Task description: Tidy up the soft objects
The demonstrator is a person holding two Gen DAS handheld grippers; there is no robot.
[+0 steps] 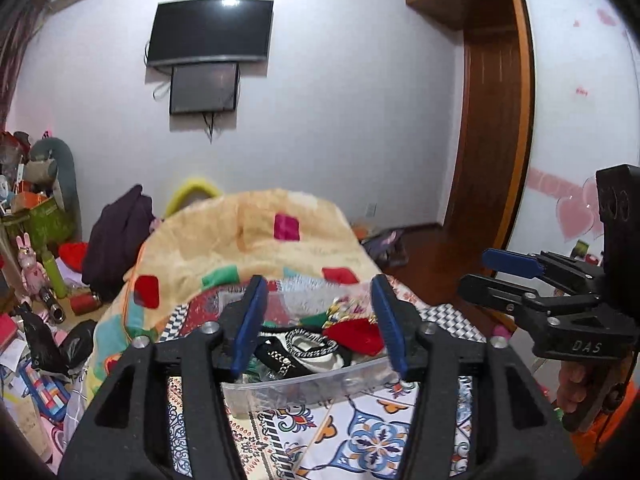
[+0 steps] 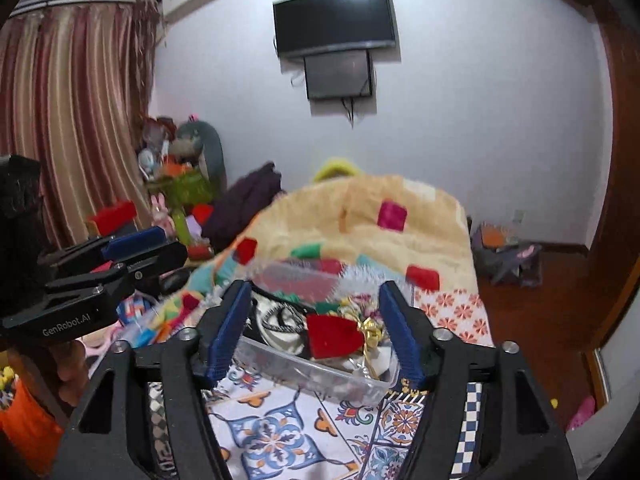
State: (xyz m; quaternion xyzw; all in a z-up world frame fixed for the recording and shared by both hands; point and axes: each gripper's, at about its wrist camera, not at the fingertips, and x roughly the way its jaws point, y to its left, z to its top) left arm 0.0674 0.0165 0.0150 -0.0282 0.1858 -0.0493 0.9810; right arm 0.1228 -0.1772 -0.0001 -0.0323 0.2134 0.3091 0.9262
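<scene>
A clear plastic box (image 1: 316, 388) sits on the patterned bed sheet (image 1: 360, 436), filled with soft items: a red cloth (image 1: 356, 334), a black-and-white cloth (image 1: 304, 350) and green pieces. In the right wrist view the box (image 2: 320, 376) holds a red cloth (image 2: 330, 334) and a gold ribbon (image 2: 370, 332). My left gripper (image 1: 318, 320) is open and empty above the box's near side. My right gripper (image 2: 316, 326) is open and empty, also just short of the box. Each gripper shows in the other's view: the right gripper (image 1: 496, 274), the left gripper (image 2: 132, 252).
A folded beige quilt (image 1: 256, 240) with coloured squares lies behind the box. A cluttered pile of toys and boxes (image 1: 36, 216) stands at the left. A TV (image 1: 210, 32) hangs on the far wall. A wooden wardrobe (image 1: 492, 120) stands at the right.
</scene>
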